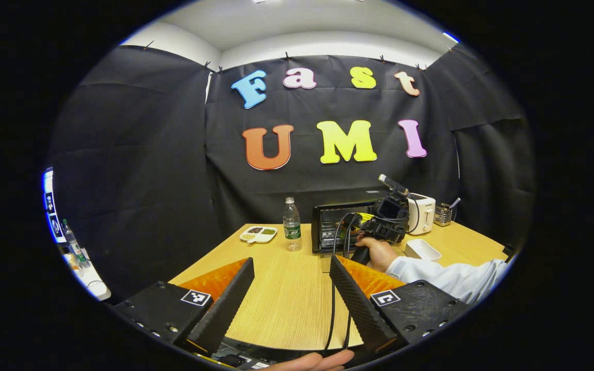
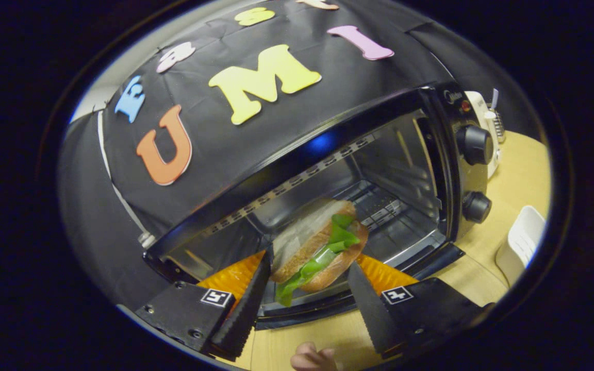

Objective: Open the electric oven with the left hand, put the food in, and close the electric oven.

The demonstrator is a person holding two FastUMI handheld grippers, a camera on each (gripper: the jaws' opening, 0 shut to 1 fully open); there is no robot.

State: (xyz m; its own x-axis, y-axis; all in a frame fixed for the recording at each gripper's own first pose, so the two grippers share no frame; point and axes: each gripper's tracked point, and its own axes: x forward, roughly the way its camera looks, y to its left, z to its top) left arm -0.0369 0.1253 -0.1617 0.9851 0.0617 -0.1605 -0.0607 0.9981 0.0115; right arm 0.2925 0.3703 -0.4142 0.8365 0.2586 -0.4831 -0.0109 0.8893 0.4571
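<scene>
1. In the left gripper view, we see the left gripper (image 1: 291, 291) held above the wooden worktop (image 1: 286, 299), its fingers spread wide with nothing between them.
2. In the same view, the electric oven (image 1: 335, 226) stands at the far side of the worktop against the black cloth wall, and the right gripper (image 1: 385, 221), held by a hand (image 1: 377, 252) in a white sleeve (image 1: 446, 275), sits in front of the oven's opening.
3. We note a water bottle (image 1: 291, 224) standing just left of the oven and a divided white dish (image 1: 259, 234) farther left.
4. To the right of the oven we see a white toaster (image 1: 422, 213), a small wire basket (image 1: 444, 215) beyond it, and a white container (image 1: 422, 250) nearer the front.
5. In the right gripper view, the oven door (image 2: 328, 301) is open, and the interior with its wire rack (image 2: 379, 208) is exposed.
6. The sandwich (image 2: 320, 247), bread with green lettuce, lies tilted between the right gripper's (image 2: 307, 286) fingers at the mouth of the oven, above the lowered door.
7. The left finger touches the sandwich; we cannot tell whether the right finger presses on it.
8. Two control knobs (image 2: 475, 145) sit on the oven's right-hand panel.
</scene>
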